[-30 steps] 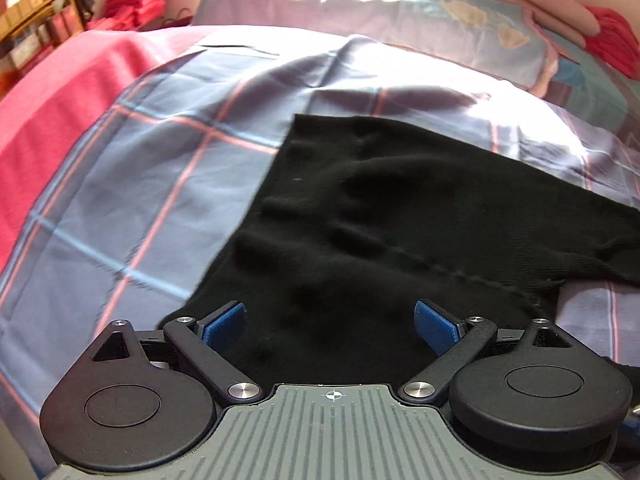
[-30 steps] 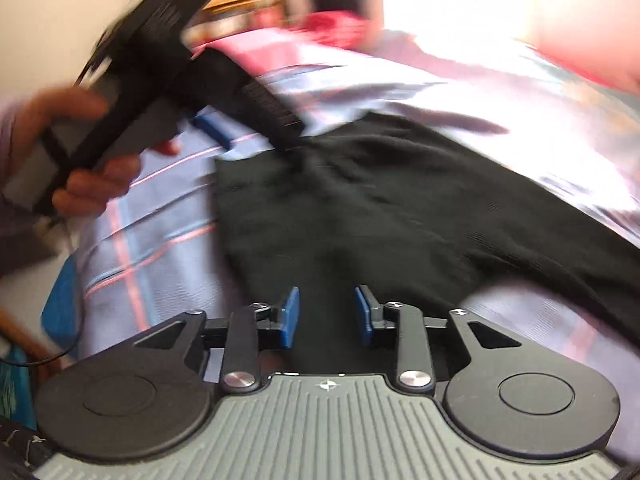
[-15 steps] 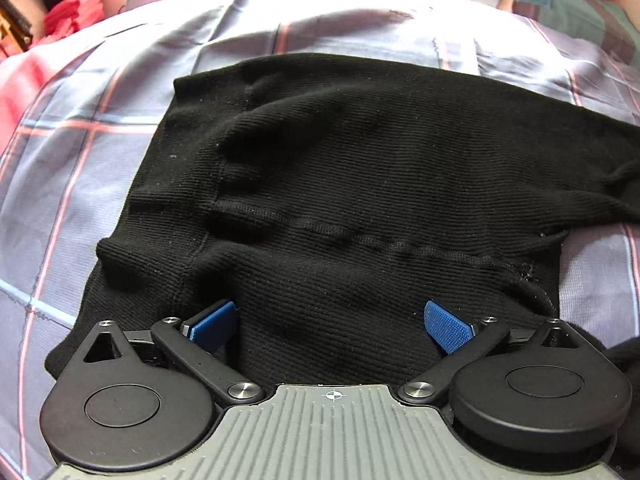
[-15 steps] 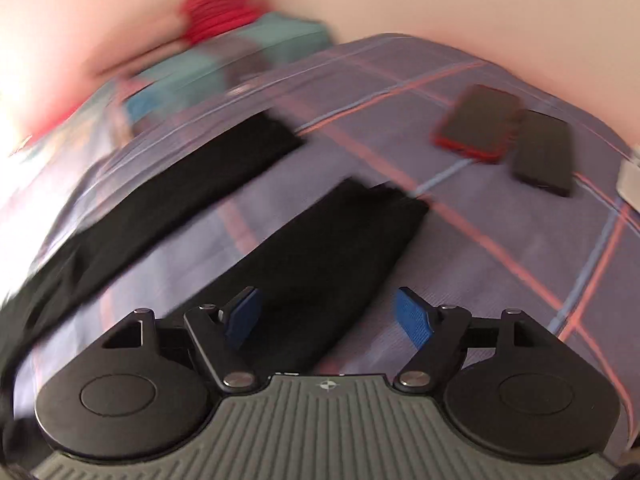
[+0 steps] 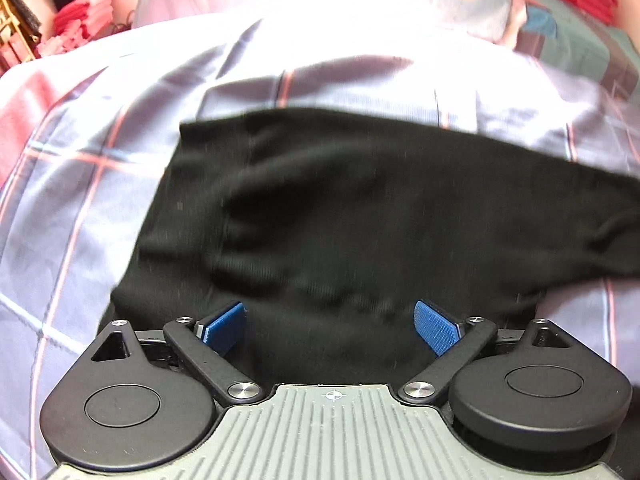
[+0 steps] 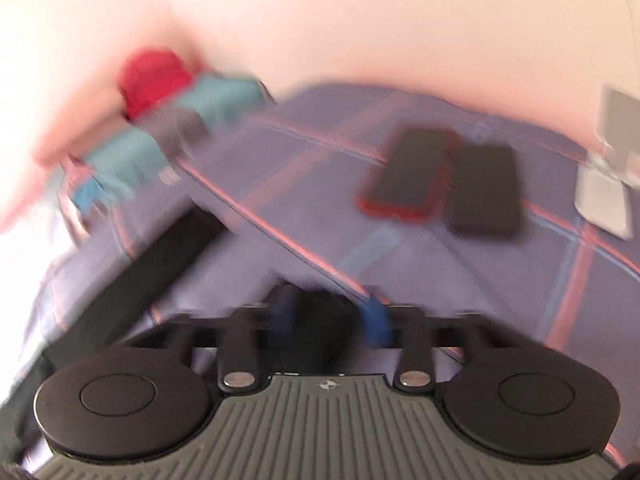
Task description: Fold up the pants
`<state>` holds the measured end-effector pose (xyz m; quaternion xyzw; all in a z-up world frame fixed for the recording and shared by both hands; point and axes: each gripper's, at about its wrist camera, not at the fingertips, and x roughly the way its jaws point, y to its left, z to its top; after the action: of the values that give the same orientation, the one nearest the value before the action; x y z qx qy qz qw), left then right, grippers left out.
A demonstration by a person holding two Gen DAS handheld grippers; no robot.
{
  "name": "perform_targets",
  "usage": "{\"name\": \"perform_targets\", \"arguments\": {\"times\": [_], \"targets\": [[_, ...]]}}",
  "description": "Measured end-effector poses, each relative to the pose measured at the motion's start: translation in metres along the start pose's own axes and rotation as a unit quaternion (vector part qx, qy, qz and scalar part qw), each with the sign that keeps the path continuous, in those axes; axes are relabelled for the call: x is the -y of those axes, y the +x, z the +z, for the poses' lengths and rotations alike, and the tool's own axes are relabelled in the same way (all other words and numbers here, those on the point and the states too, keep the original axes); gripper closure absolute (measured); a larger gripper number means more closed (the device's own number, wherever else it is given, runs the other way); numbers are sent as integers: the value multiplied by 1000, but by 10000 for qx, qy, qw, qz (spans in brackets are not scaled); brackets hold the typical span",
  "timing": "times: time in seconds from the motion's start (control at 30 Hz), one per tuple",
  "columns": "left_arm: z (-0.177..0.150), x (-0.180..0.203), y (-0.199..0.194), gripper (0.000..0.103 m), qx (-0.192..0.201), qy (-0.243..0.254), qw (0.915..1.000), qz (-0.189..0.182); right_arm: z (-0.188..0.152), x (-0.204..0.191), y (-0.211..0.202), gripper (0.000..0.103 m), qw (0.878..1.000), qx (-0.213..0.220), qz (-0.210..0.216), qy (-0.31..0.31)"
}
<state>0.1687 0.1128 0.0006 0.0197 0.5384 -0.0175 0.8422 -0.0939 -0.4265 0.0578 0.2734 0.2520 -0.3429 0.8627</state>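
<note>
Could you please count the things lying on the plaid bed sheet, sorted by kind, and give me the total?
Black pants: 1
Phones, one in a red case and one black: 2
Pale grey object at the sheet's right edge, too blurred to identify: 1
Total: 4

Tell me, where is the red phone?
In the right wrist view, the red phone lies on the plaid sheet, upper right, next to a black phone.

Right wrist view is all motion blur: the two phones beside the pants are just smears. Pants run off the left view's right edge.
</note>
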Motion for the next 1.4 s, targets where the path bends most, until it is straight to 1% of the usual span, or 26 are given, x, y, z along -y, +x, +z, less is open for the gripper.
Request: {"name": "perform_targets", "arguments": {"times": [0.13, 0.17, 0.23, 0.33, 0.37, 0.4, 0.43, 0.47, 0.53, 0.57, 0.6, 0.67, 0.73, 0.77, 0.8, 0.83, 0.9, 1.0, 1.03, 1.07, 1.1, 1.13, 1.2, 1.23, 1.33, 1.4], "targets": [[28, 3, 19, 0, 126, -162, 9996, 174, 16, -39, 76, 42, 9943, -803, 655, 253], [33, 3, 26, 0, 87, -230, 9995, 205, 18, -44, 92, 46, 9933, -874, 631, 414], [40, 1, 41, 0, 17, -324, 9992, 243, 24, -56, 124, 47, 9912, -1055, 560, 579], [43, -2, 63, 0, -182, -384, 9980, 463, 20, -76, 150, 46, 9909, -1147, 546, 446], [40, -2, 65, 0, -108, -333, 9983, 468, 20, -82, 152, 58, 9925, -1041, 592, 233], [39, 0, 66, 0, -95, -262, 9984, 496, 20, -87, 155, 94, 9918, -1114, 626, 16], [38, 1, 67, 0, -82, -198, 9984, 526, 23, -87, 158, 93, 9913, -1167, 605, -114], [38, 2, 66, 0, -69, -171, 9984, 529, 29, -84, 151, 93, 9931, -1010, 567, -156], [38, -1, 68, 0, -57, -195, 9986, 488, 38, -66, 149, 94, 9965, -790, 261, 71], [35, -1, 64, 0, -50, -213, 9986, 477, 39, -58, 155, 93, 9954, -913, 185, 230], [36, -2, 66, 0, -47, -202, 9986, 478, 38, -53, 154, 93, 9948, -928, 295, 287], [35, 1, 63, 0, -43, -147, 9985, 534, 39, -63, 148, 89, 9956, -890, 276, -32], [35, 1, 64, 0, -37, -149, 9984, 537, 38, -80, 131, 79, 9983, -360, -261, -373], [34, 1, 64, 0, -20, -144, 9984, 538, 35, -91, 122, 62, 9964, -64, -594, -595], [34, 2, 64, 0, -4, -127, 9984, 551, 29, -103, 114, 50, 9947, 71, -569, -849], [33, 2, 63, 0, 10, -112, 9983, 571, 21, -116, 109, 48, 9934, 16, -162, -1134], [32, 3, 64, 0, 13, -121, 9981, 603, 0, -145, 104, 48, 9815, -318, 736, -1737], [32, 5, 62, 0, -26, -153, 9976, 677, -32, -178, 110, 43, 9464, -1195, 1649, -2508], [33, 6, 62, 0, -51, -147, 9974, 709, -40, -184, 117, 44, 9402, -1326, 1594, -2702], [33, 7, 60, 0, -85, -146, 9972, 732, -42, -184, 123, 48, 9431, -1319, 1341, -2741], [34, 7, 58, 0, -145, -152, 9969, 763, -39, -177, 124, 62, 9514, -1209, 1139, -2593], [34, 7, 56, 0, -201, -173, 9963, 816, -32, -170, 123, 63, 9599, -1105, 895, -2418], [31, 7, 46, 0, -162, -182, 9951, 960, -24, -162, 115, 40, 9666, -761, 171, -2442], [29, 7, 41, 0, -133, -142, 9945, 1025, -22, -158, 110, 39, 9652, -701, 136, -2517], [22, 9, 32, 0, -142, -46, 9923, 1232, -25, -144, 85, 42, 9605, -862, 586, -2579], [17, 9, 25, 0, -136, -31, 9920, 1256, -33, -137, 64, 42, 9571, -810, 671, -2699]]}}
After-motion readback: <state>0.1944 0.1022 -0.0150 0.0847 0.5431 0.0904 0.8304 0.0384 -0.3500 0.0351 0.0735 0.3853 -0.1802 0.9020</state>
